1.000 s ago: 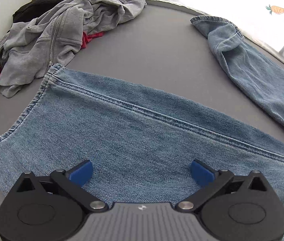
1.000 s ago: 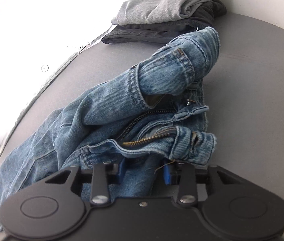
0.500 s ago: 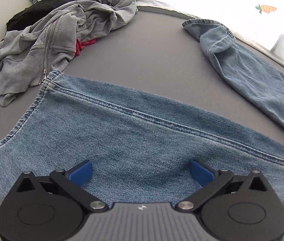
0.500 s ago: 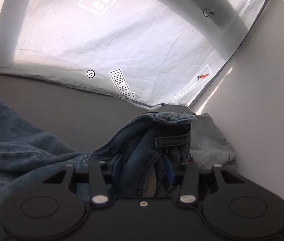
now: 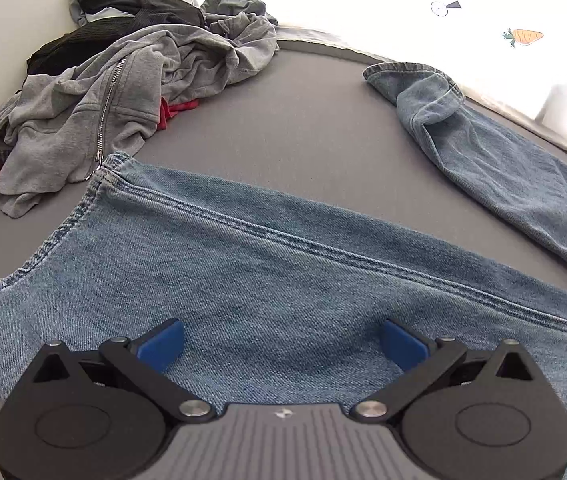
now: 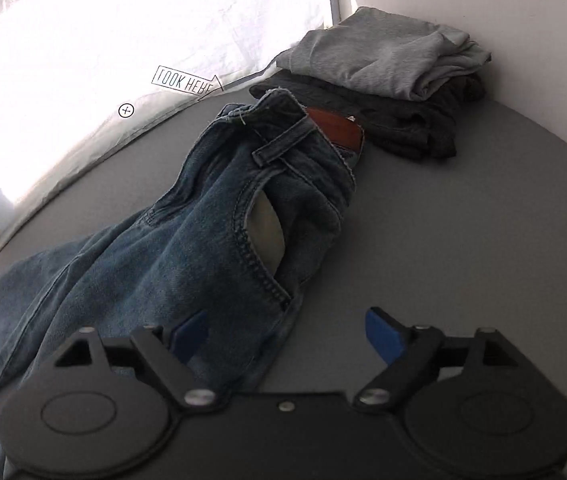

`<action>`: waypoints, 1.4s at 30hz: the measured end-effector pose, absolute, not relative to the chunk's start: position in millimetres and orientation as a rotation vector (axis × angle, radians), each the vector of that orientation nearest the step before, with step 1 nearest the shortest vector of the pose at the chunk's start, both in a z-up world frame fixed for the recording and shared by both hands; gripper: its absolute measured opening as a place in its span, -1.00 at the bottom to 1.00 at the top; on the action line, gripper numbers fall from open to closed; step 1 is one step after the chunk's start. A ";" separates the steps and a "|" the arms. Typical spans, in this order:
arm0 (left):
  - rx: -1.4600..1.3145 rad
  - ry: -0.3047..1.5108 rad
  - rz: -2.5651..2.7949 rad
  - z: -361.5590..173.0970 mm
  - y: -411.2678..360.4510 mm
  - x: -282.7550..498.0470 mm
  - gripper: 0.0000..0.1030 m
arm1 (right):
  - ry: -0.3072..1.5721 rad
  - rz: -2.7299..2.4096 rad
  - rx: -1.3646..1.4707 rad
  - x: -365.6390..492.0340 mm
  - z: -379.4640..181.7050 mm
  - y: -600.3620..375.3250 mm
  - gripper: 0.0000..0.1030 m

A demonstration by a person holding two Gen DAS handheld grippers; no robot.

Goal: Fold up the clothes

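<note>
Currently left gripper [image 5: 281,342] spread wide, low over the near leg of the jeans [image 5: 267,264] — nothing pinched. That leg lies flat ahead of it on the table [image 5: 291,120], likely smoothed for a lengthwise fold; the other leg angles away to the right. Right gripper [image 6: 287,332] also spread, holding nothing, the bunched waistband just ahead. Folded stack [image 6: 387,80] beyond it. Unfolded pile [image 5: 115,92] far left — items underneath indistinct.
</note>
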State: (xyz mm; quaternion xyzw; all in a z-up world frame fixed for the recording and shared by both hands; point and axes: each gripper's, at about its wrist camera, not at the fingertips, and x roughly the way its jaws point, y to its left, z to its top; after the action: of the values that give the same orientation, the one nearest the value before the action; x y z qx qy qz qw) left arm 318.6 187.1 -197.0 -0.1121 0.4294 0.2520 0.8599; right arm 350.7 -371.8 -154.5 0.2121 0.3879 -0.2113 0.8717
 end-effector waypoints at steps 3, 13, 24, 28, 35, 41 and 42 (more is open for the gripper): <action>-0.232 0.894 0.530 -197.6 186.4 317.8 1.00 | 0.782 -0.494 0.466 364.0 -162.5 -385.4 0.76; -0.235 0.900 0.531 -197.4 185.7 319.0 1.00 | 0.806 -0.465 0.573 401.2 -211.0 -398.8 0.89; -0.232 0.888 0.529 -197.4 185.4 317.4 1.00 | 0.730 -0.468 0.524 387.8 -186.5 -392.7 -0.71; -0.234 0.933 0.507 -194.0 190.5 322.3 1.00 | 0.581 -0.567 0.522 331.2 -135.2 -407.4 -0.74; -0.244 1.020 0.486 -189.4 198.4 325.6 1.00 | 0.569 -0.690 0.347 241.1 -93.0 -431.3 -0.95; -0.237 1.058 0.473 -187.6 200.9 329.7 1.00 | 0.980 -0.865 0.228 246.0 -194.6 -440.2 -0.77; -0.229 1.077 0.468 -186.2 201.2 331.8 1.00 | 0.975 -0.872 0.222 243.1 -195.9 -437.5 -0.66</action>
State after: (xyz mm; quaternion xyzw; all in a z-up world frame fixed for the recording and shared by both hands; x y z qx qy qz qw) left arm 331.8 201.2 -186.2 -0.1078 0.5071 0.2205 0.8262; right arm 243.1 -437.5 -195.9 0.1029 0.4525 -0.4048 0.7879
